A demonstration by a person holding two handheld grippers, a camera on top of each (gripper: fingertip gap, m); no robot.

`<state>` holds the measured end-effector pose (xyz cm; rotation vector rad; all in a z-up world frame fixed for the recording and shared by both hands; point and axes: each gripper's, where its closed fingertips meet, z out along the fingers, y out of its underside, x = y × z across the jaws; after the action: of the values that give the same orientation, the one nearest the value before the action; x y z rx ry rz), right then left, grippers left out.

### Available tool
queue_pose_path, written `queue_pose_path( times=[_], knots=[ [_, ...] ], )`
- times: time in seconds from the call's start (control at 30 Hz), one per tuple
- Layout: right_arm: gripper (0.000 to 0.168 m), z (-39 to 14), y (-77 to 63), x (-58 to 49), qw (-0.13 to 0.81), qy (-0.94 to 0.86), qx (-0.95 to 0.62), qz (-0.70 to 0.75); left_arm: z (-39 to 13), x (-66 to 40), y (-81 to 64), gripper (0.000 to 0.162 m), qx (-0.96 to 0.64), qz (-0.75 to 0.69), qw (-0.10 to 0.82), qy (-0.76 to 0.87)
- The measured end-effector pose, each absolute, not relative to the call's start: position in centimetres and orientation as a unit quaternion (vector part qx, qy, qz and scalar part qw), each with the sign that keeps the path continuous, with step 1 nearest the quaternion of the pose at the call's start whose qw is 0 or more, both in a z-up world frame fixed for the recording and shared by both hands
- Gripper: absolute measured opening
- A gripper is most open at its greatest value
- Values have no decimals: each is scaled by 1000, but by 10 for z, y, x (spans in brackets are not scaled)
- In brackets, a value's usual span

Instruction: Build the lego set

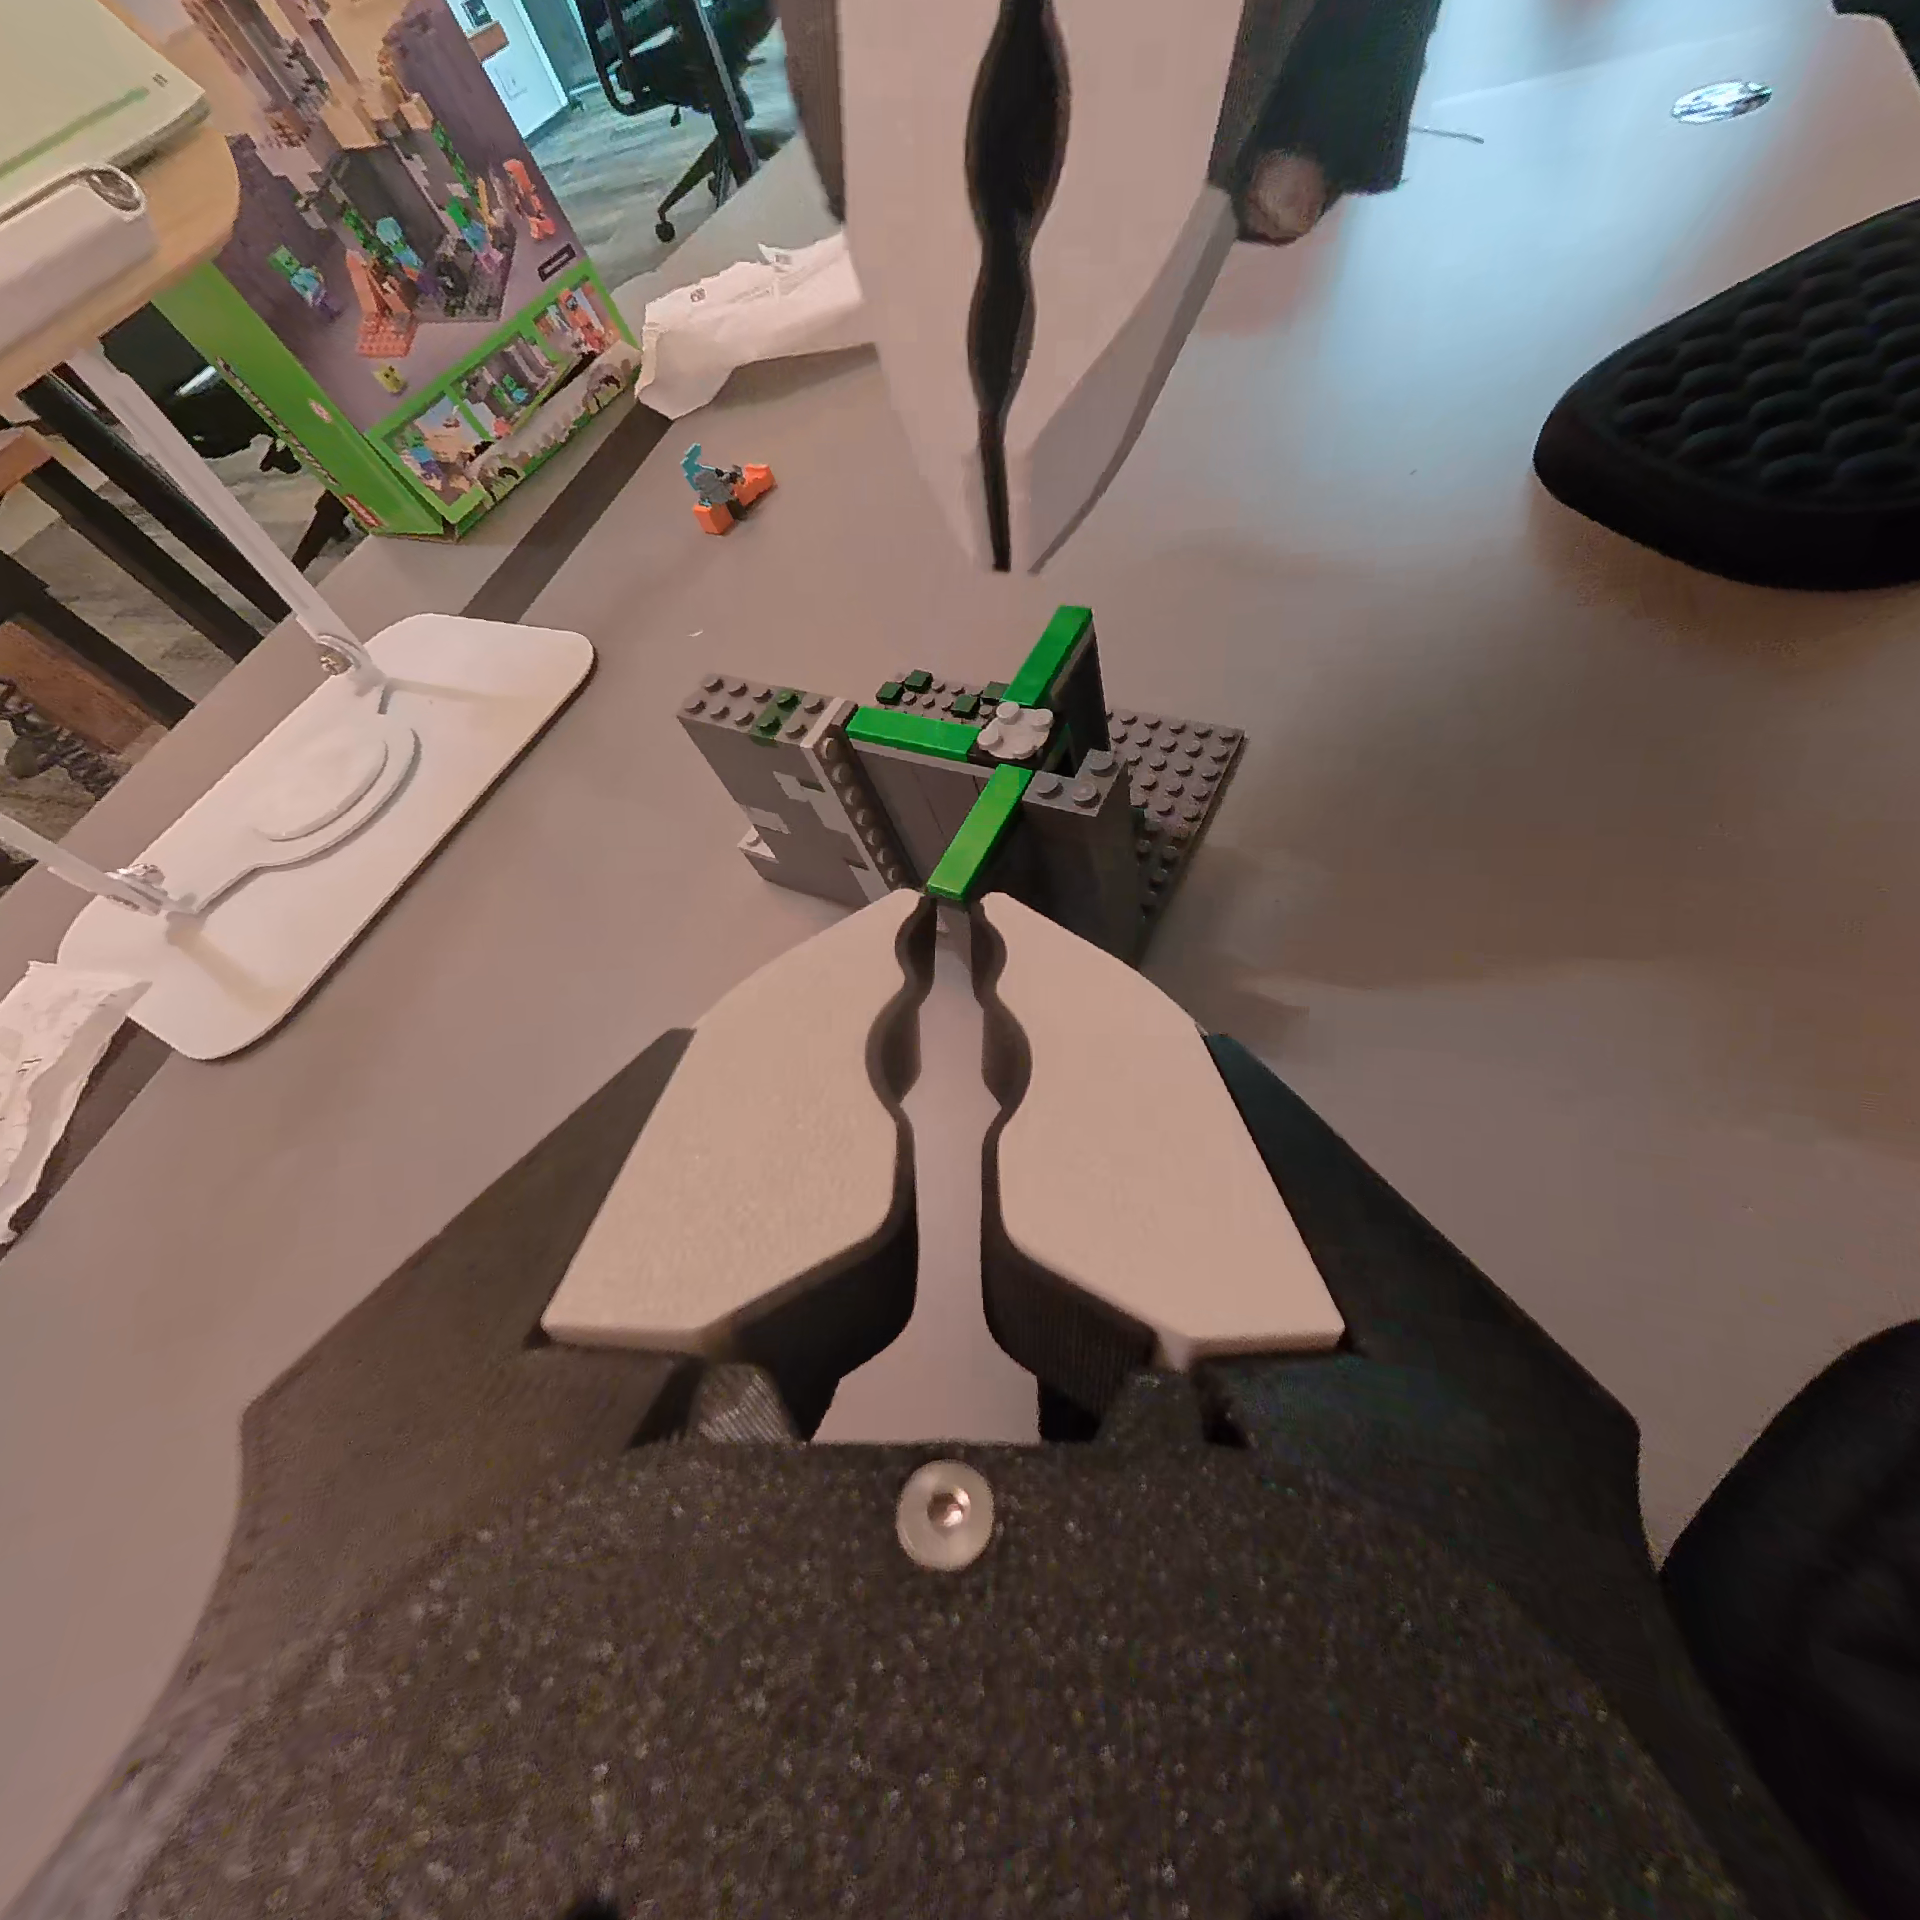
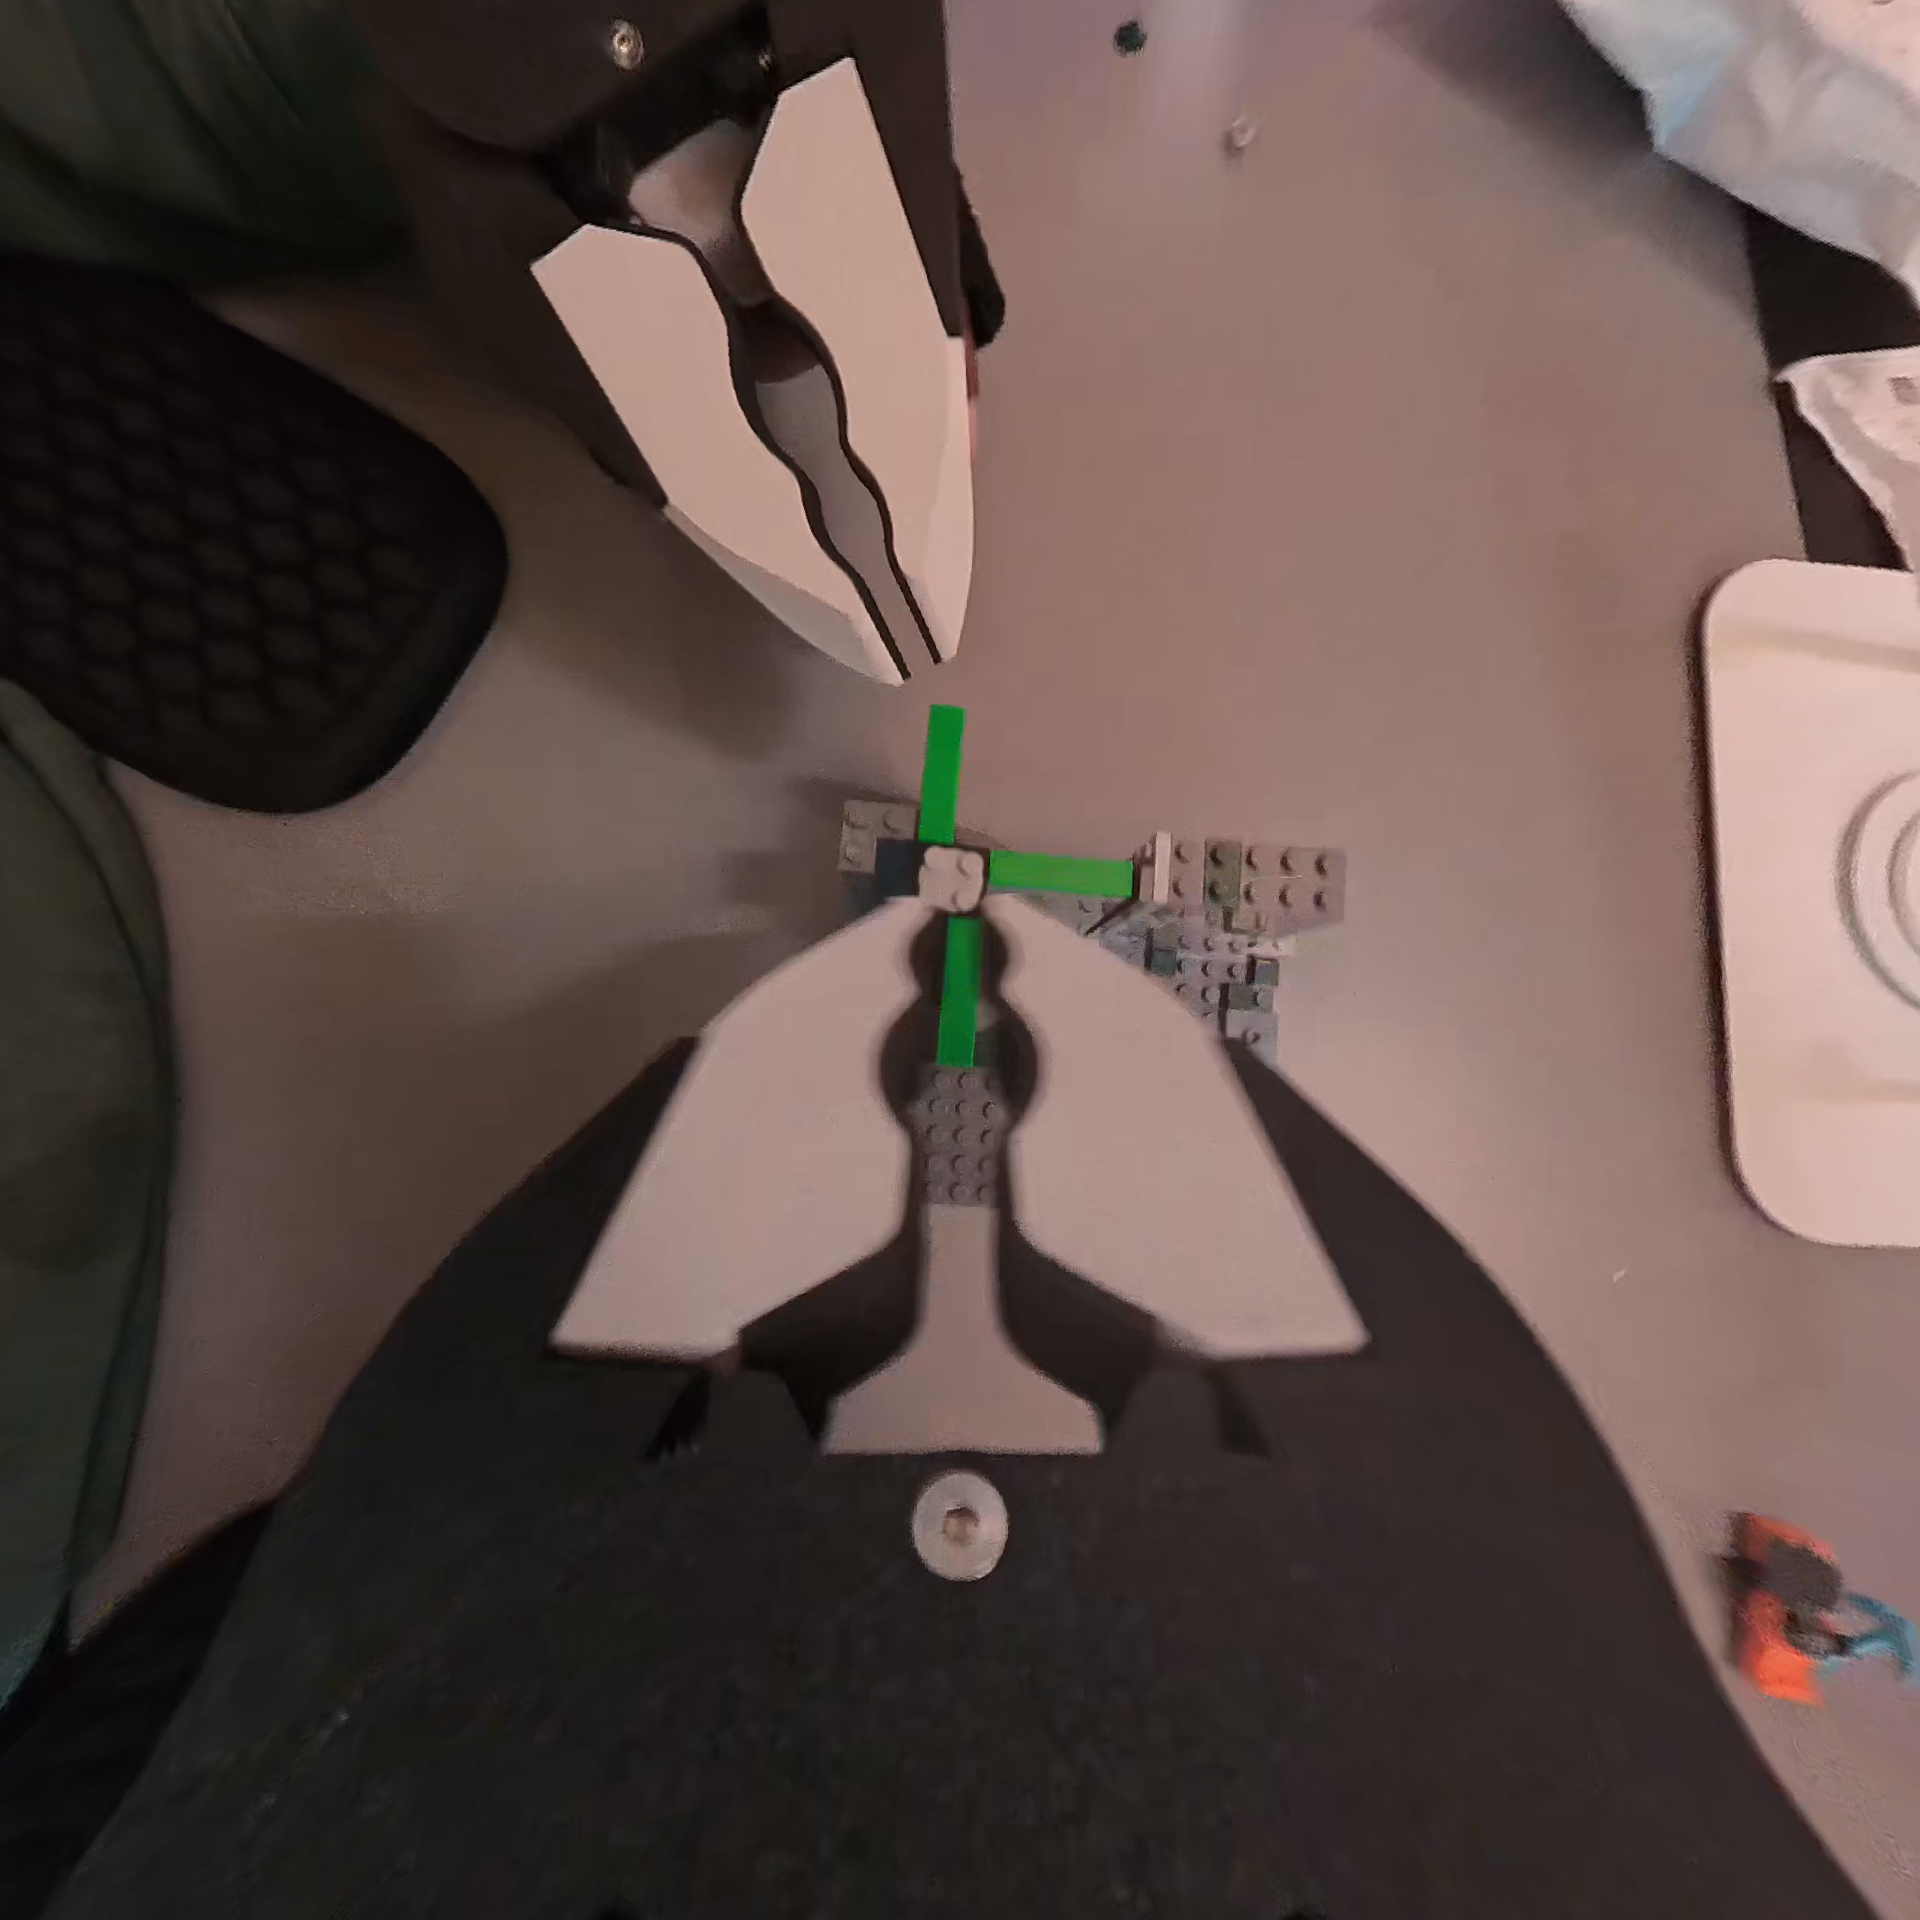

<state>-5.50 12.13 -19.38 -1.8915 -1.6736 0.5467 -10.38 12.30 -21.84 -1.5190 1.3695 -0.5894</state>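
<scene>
A grey LEGO build (image 1: 831,810) stands on its studded grey baseplate (image 1: 1184,748) on the grey table. On top, three green bars (image 1: 977,831) spread out from a light grey round piece (image 1: 1013,727). My left gripper (image 1: 951,906) is shut and empty, its tips just short of the end of the near green bar. My right gripper (image 2: 951,909) is shut and empty, hanging over the build with its tips near the round piece (image 2: 954,878). A green bar (image 2: 958,987) shows through its finger gap. The right gripper also shows in the left wrist view (image 1: 997,561), pointing down.
A LEGO box (image 1: 416,312) stands at the far left, with a white stand base (image 1: 343,810) beside it. An orange and blue minifigure (image 1: 727,488) lies behind the build. Crumpled white bags (image 1: 748,322) and a black mesh cushion (image 1: 1766,416) lie farther off. Spacing between my two grippers at the tips: around 6 centimeters.
</scene>
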Motion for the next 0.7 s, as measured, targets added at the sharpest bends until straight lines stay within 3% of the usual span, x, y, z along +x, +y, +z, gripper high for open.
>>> queue_pose_path(
  times=[0.03,0.33,0.53,0.7],
  knots=[
    [26,-196,121,-50,287,-608,-708,214,-219,-104,123,6,-625,-244,486,561],
    [32,-237,121,-23,357,-557,-708,247,-214,-98,111,7,-634,-251,477,554],
    [17,-244,120,-40,375,-583,-684,226,-214,-95,101,7,-646,-204,472,564],
    [17,-243,106,-47,383,-601,-667,218,-207,-105,108,7,-663,-198,488,532]
  ],
)
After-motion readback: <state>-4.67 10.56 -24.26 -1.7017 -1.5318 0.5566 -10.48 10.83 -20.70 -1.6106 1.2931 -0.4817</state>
